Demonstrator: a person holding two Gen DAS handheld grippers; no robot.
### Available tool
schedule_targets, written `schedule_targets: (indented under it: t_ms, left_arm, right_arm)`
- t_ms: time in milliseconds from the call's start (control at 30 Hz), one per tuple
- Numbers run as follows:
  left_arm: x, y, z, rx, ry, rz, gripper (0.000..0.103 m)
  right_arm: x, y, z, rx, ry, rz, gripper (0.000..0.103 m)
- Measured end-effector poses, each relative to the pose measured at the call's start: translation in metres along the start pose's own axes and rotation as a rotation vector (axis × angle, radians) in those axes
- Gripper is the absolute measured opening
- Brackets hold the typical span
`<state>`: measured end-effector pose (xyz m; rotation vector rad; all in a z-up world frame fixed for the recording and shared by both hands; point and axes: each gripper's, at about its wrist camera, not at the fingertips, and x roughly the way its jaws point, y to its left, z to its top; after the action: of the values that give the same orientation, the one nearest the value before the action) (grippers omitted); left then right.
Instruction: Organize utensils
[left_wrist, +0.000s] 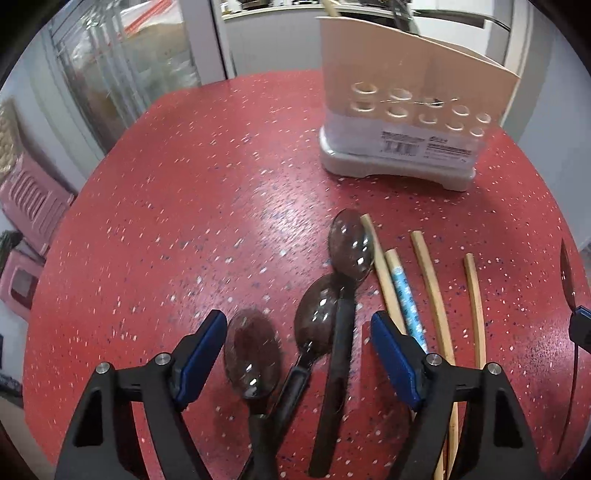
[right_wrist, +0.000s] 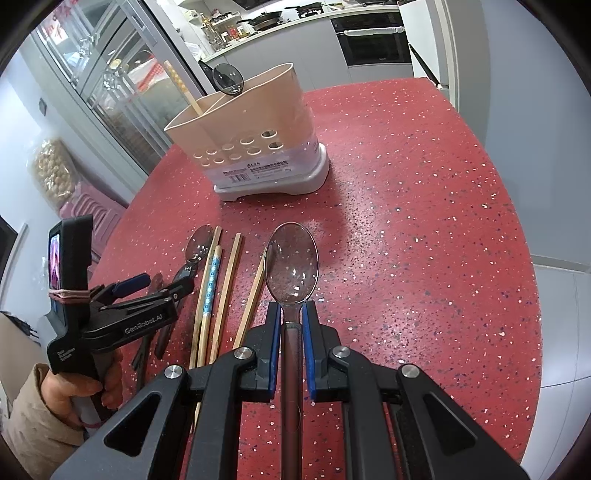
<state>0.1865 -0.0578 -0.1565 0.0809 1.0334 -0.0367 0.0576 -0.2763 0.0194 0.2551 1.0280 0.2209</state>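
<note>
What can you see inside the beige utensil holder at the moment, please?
A clear spoon and one patterned chopstick stick out above the rim of the utensil holder. Its opaque walls hide their lower ends and anything shorter inside.

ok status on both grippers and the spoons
Right gripper shut on a spoon. Left gripper open over three loose spoons. Holder path clear; chopsticks beside the spoons.

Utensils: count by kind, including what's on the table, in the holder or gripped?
Spoons: 5 (3 on the table, 1 in the right gripper, 1 in the holder)
Chopsticks: 5 (4 on the table, 1 in the holder)
Total: 10
</note>
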Motion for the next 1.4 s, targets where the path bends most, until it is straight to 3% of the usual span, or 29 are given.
schedule_targets:
  t_ms: [133,200,300,400,467,633,1033,1400]
  left_arm:
    - [0.009,-0.009,0.0,0.049,0.001,-0.004,0.1]
    - [0.016,-0.009,0.0,0.062,0.015,-0.003,0.088]
    - [0.016,-0.004,0.002,0.055,0.024,-0.018,0.087]
    - [0.018,0.001,-0.003,0.056,0.026,-0.048,0.075]
    - [0.018,0.004,0.002,0.061,0.028,-0.075,0.055]
    - [0.007,-0.002,0.003,0.087,0.007,-0.128,0.03]
    - [-0.051,0.041,-0.007,-0.031,-0.104,-0.239,0.03]
    - [-0.16,0.079,0.028,-0.136,-0.306,-0.343,0.03]
  right_arm:
    - [-0.002,-0.002,0.0,0.005,-0.005,-0.002,0.013]
    - [-0.003,-0.004,0.0,0.009,-0.008,-0.003,0.013]
    - [-0.004,-0.006,0.0,0.016,-0.011,-0.005,0.013]
    - [-0.004,-0.009,0.0,0.021,-0.01,-0.006,0.013]
    - [-0.004,-0.009,0.0,0.025,-0.006,-0.002,0.013]
    - [-0.004,-0.008,0.001,0.02,-0.007,-0.002,0.013]
    - [-0.011,-0.004,0.009,-0.005,-0.026,-0.003,0.013]
    - [-0.034,0.011,0.054,-0.061,-0.12,0.033,0.013]
